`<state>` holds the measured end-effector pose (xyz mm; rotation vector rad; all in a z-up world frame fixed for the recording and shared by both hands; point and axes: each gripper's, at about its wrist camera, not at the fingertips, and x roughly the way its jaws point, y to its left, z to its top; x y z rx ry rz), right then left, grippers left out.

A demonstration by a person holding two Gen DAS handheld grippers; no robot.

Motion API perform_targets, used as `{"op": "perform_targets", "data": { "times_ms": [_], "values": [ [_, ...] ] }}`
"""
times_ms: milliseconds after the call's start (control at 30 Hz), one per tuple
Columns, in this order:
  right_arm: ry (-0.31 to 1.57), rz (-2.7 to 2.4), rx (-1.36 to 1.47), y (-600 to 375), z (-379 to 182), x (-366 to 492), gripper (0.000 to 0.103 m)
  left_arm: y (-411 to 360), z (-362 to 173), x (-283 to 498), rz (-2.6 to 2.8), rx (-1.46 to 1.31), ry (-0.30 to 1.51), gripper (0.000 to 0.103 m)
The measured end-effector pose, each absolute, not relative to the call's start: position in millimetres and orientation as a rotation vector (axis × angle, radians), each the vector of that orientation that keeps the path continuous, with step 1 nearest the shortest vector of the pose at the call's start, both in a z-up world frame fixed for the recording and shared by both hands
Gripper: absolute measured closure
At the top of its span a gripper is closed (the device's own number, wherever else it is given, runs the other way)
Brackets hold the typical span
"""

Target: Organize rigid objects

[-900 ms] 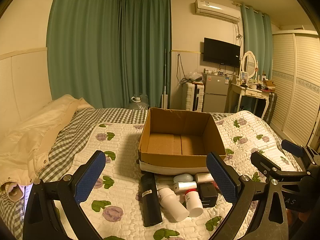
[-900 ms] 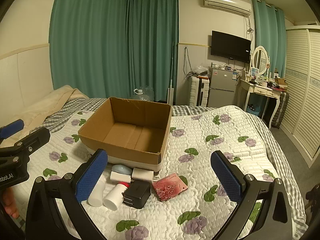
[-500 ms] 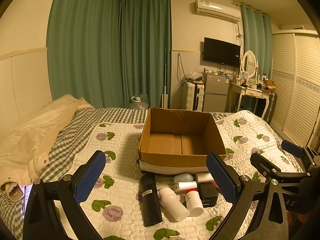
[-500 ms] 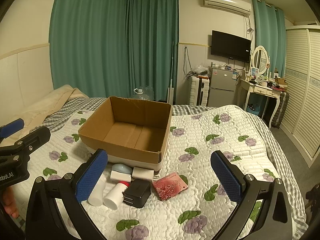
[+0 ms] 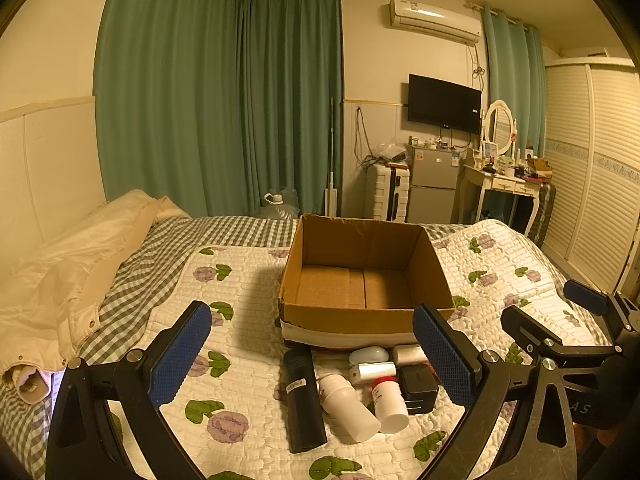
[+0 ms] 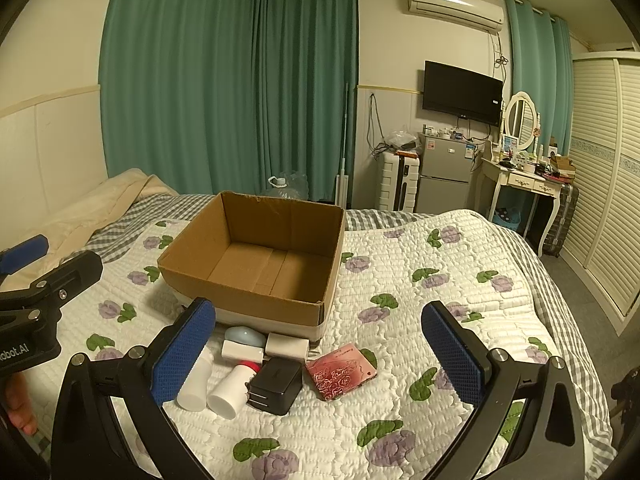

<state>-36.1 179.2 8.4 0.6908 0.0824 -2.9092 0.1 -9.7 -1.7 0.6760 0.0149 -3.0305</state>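
Note:
An empty open cardboard box (image 5: 362, 276) (image 6: 256, 256) sits on the quilted bed. In front of it lies a cluster: a black cylinder (image 5: 302, 398), a white bottle (image 5: 348, 406), a red-capped white bottle (image 5: 388, 402) (image 6: 234, 386), a black charger (image 5: 418, 388) (image 6: 276, 384), a pale blue oval (image 5: 368, 355) (image 6: 243, 336), small white blocks (image 6: 286, 346), and a red patterned card case (image 6: 340, 370). My left gripper (image 5: 312, 354) is open and empty, above the cluster. My right gripper (image 6: 320, 350) is open and empty, above the same items.
A cream duvet (image 5: 76, 264) lies on the bed's left side. Beyond the bed stand green curtains, a small fridge (image 5: 432, 184), a white suitcase (image 5: 386, 192), a dressing table (image 6: 520, 184) and a louvred wardrobe (image 6: 600, 184). The bed edge runs along the right.

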Motion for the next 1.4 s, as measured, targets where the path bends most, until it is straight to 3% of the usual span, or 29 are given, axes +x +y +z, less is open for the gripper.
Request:
{"op": "perform_targets", "data": {
  "times_ms": [500, 1000, 1100, 1167, 1333, 1400],
  "values": [
    [0.096, -2.887, 0.716, 174.1, -3.8, -41.7, 0.0, -13.8, -5.5, -1.5, -2.993, 0.662, 0.008, 0.001],
    [0.144, -2.797, 0.929, 172.6, -64.3, -81.1, 0.0, -20.8, -124.7, -58.8, -2.755, 1.192, -0.103, 0.005],
    [0.127, -2.782, 0.95, 174.8, -70.5, -85.6, 0.0, -16.1, -133.8, -63.5, -2.726, 1.251, -0.135, 0.022],
    [0.113, -2.77, 0.97, 175.5, -74.0, -87.9, 0.0, -15.4, -138.9, -66.6, -2.742, 1.308, -0.094, 0.047],
    [0.12, -2.752, 0.992, 172.1, -77.3, -86.3, 0.0, -12.5, -156.9, -87.7, -2.702, 1.408, -0.073, 0.05],
    [0.139, -2.751, 0.992, 168.6, -77.9, -84.8, 0.0, -15.5, -163.1, -95.3, -2.7, 1.455, -0.008, 0.058]
  ]
}}
